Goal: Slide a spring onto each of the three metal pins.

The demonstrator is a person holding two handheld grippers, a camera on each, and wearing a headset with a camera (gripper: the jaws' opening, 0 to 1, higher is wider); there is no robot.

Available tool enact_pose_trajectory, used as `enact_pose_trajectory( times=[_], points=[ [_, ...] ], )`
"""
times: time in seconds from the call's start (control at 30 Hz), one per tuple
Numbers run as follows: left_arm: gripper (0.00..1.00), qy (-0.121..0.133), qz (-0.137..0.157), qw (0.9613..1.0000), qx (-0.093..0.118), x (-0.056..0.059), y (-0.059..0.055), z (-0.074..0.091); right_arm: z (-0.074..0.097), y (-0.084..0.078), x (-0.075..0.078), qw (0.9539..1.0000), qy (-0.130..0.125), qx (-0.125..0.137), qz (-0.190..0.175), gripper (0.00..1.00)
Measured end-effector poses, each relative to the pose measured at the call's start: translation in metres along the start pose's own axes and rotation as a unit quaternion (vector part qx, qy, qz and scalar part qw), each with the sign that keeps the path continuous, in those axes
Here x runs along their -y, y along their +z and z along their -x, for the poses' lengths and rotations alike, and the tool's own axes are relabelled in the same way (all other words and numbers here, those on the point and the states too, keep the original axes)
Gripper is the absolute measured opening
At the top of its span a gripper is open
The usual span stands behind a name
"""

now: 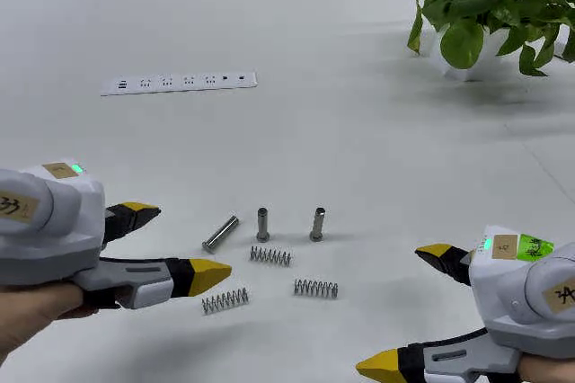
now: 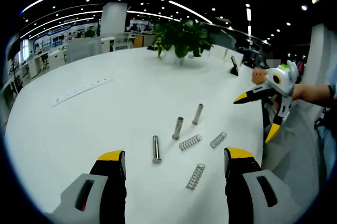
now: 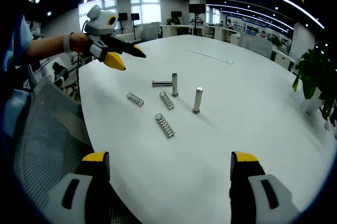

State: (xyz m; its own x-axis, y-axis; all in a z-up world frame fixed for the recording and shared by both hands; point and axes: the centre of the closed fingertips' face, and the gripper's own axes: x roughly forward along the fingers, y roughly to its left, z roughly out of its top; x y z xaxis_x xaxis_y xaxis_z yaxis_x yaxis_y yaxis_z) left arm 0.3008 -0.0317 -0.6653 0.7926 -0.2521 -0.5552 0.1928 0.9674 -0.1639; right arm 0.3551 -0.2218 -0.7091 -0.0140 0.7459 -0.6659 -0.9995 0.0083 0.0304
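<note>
Metal pins (image 1: 262, 224) seemingly near table edge (image 3: 105, 124)

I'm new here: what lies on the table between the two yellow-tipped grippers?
In the head view, three springs lie between the left gripper and right gripper, with three pins just beyond them.

The right gripper (image 3: 170, 158) hangs over the white table (image 3: 253, 129), jaws spread wide. Ahead lie three loose springs (image 3: 165, 125), near two upright pins (image 3: 197, 100) and a third pin (image 3: 162, 83) lying flat. Beyond them the left gripper (image 3: 131, 61) hovers, jaws parted.
</note>
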Motion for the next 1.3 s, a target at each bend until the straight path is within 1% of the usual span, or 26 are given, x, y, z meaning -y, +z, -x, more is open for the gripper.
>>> enact_pose_trajectory(
  times=[0.07,0.17,0.27,0.33,0.43,0.5,0.6,0.67,0.73,0.8,0.87,0.9,0.93,0.97,1.0,1.07,1.2,1.3],
  points=[
    [0.76,0.000,0.000,1.0000,-0.006,-0.004,0.001,-0.003,0.000,-0.001,0.000,1.0000,0.000,0.000,-0.001,0.96],
    [0.71,-0.005,-0.005,0.9996,-0.028,-0.005,-0.001,-0.009,0.000,-0.002,0.000,1.0000,-0.001,0.000,-0.004,0.96],
    [0.67,-0.008,-0.012,0.9989,-0.044,-0.009,-0.002,-0.014,0.000,-0.002,-0.001,1.0000,-0.002,0.000,-0.005,0.96],
    [0.64,-0.012,-0.012,0.9985,-0.052,-0.014,-0.003,-0.016,0.000,-0.002,-0.002,1.0000,-0.002,0.001,-0.008,0.96],
    [0.63,-0.012,-0.017,0.9980,-0.060,-0.015,-0.003,-0.021,0.001,-0.001,-0.002,1.0000,-0.002,0.001,-0.008,0.96],
    [0.59,-0.011,-0.024,0.9969,-0.074,-0.019,-0.006,-0.024,0.001,0.000,-0.002,0.9999,-0.003,0.003,-0.010,0.96],
    [0.57,-0.012,-0.024,0.9960,-0.085,-0.025,-0.008,-0.031,0.001,0.000,-0.002,0.9999,-0.003,0.003,-0.011,0.96],
    [0.54,-0.010,-0.030,0.9947,-0.098,-0.028,-0.011,-0.035,0.000,0.000,-0.002,0.9999,-0.003,0.003,-0.012,0.96],
    [0.50,-0.012,-0.027,0.9940,-0.105,-0.029,-0.011,-0.039,0.000,-0.001,-0.002,0.9999,-0.004,0.003,-0.014,0.96],
    [0.46,-0.005,-0.025,0.9938,-0.108,-0.038,-0.010,-0.042,0.001,-0.003,-0.002,0.9999,-0.003,0.000,-0.017,0.96],
    [0.41,-0.007,-0.018,0.9931,-0.115,-0.037,-0.008,-0.045,0.001,-0.004,-0.002,0.9999,-0.004,0.000,-0.016,0.96],
    [0.38,-0.008,-0.019,0.9932,-0.115,-0.036,-0.007,-0.047,0.001,-0.004,-0.002,0.9998,-0.003,-0.001,-0.018,0.96],
    [0.36,-0.008,-0.019,0.9930,-0.116,-0.035,-0.007,-0.048,0.002,-0.005,-0.002,0.9998,-0.003,-0.001,-0.019,0.96],
    [0.36,-0.006,-0.020,0.9926,-0.120,-0.040,-0.006,-0.051,0.002,-0.006,-0.002,0.9998,-0.003,-0.002,-0.019,0.96],
    [0.36,-0.005,-0.021,0.9924,-0.121,-0.042,-0.006,-0.053,0.002,-0.007,-0.002,0.9998,-0.003,-0.002,-0.019,0.96],
    [0.33,-0.007,-0.020,0.9912,-0.130,-0.039,-0.006,-0.057,0.002,-0.008,-0.002,0.9998,-0.003,-0.003,-0.021,0.96],
    [0.29,-0.008,-0.019,0.9899,-0.140,-0.046,-0.008,-0.069,0.002,-0.009,-0.003,0.9997,-0.003,-0.003,-0.022,0.95],
    [0.26,-0.010,-0.020,0.9887,-0.148,-0.049,-0.011,-0.075,0.002,-0.011,-0.003,0.9997,-0.003,-0.003,-0.025,0.95]
  ],
)
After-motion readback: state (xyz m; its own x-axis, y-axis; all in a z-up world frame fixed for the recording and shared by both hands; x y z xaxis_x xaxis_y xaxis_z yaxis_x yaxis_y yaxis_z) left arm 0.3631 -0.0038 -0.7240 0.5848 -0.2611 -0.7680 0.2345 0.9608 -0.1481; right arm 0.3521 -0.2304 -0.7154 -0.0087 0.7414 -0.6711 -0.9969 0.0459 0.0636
